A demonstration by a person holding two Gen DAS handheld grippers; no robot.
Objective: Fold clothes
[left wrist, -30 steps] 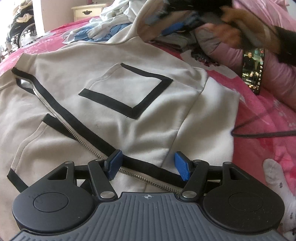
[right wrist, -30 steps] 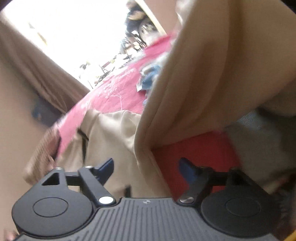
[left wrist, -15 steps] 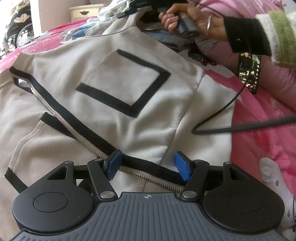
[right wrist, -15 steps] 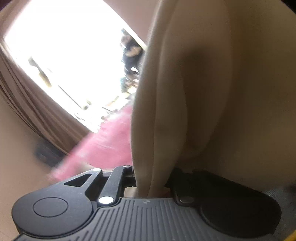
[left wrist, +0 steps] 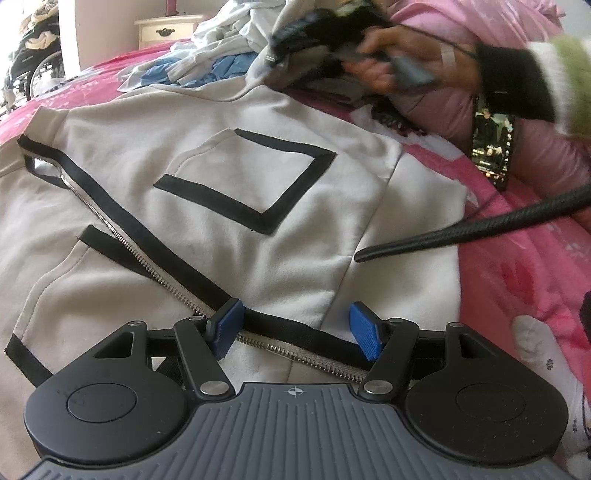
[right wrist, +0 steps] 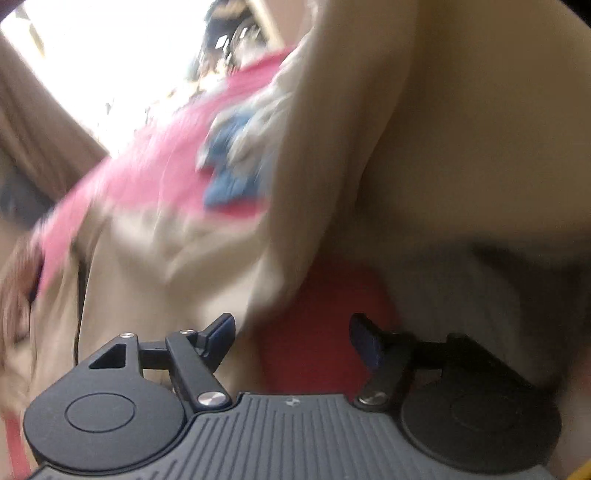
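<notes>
A pink flowered bedspread [left wrist: 524,266] covers the bed I am working over, with a pale bedside cabinet [left wrist: 168,31] far ahead on the left. My left gripper [left wrist: 295,330] hangs over the near hem of the cream zip jacket [left wrist: 229,229], its blue pads spread apart and pressing on nothing; the zipper [left wrist: 110,229] and its black edging run between them and away to the upper left. Just ahead lies the jacket's black-outlined square pocket [left wrist: 247,184], flat and face up. Farther out and to the right, my right hand [left wrist: 391,62] grips the other tool's handle (blurred), above a heap of white and blue clothes [left wrist: 221,62], with a phone [left wrist: 493,147] propped against a pink quilted cushion [left wrist: 498,44] and a black cable [left wrist: 480,232] crossing the spread. My right gripper [right wrist: 291,341] has just been opening; its pads stand apart, with a cream fold of the jacket [right wrist: 332,147] hanging beside the left pad and red fabric behind the gap.
</notes>
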